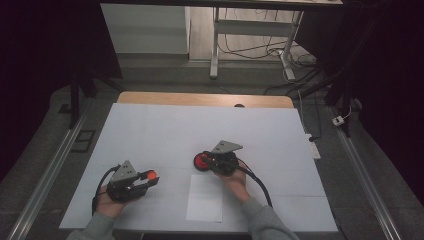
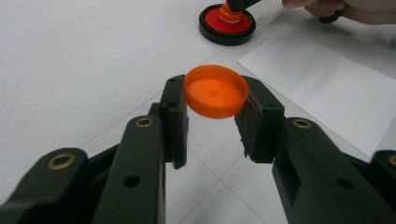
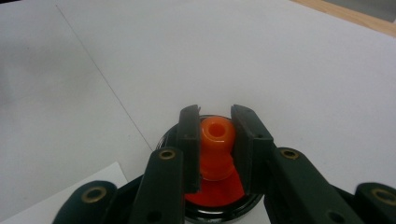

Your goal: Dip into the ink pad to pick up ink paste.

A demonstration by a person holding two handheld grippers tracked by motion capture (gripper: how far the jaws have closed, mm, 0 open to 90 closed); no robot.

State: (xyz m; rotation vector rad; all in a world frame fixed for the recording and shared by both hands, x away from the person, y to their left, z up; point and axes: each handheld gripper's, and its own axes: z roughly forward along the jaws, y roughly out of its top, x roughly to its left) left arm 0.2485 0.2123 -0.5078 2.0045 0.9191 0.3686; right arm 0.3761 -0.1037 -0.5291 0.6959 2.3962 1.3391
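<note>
An orange round cap hangs above the white table, with my left gripper shut on its rim; in the high view that cap shows at the tip of the left gripper near the front left. A black dish with a red inside sits mid-table. An orange knobbed piece stands on that red dish, and my right gripper is shut on it from both sides. From the left gripper view the dish lies far ahead with the orange piece on it.
A white sheet of paper lies flat at the front, between the two hands. White covering spreads over the table, with a wooden edge at the back. Table legs and cables stand on the floor beyond.
</note>
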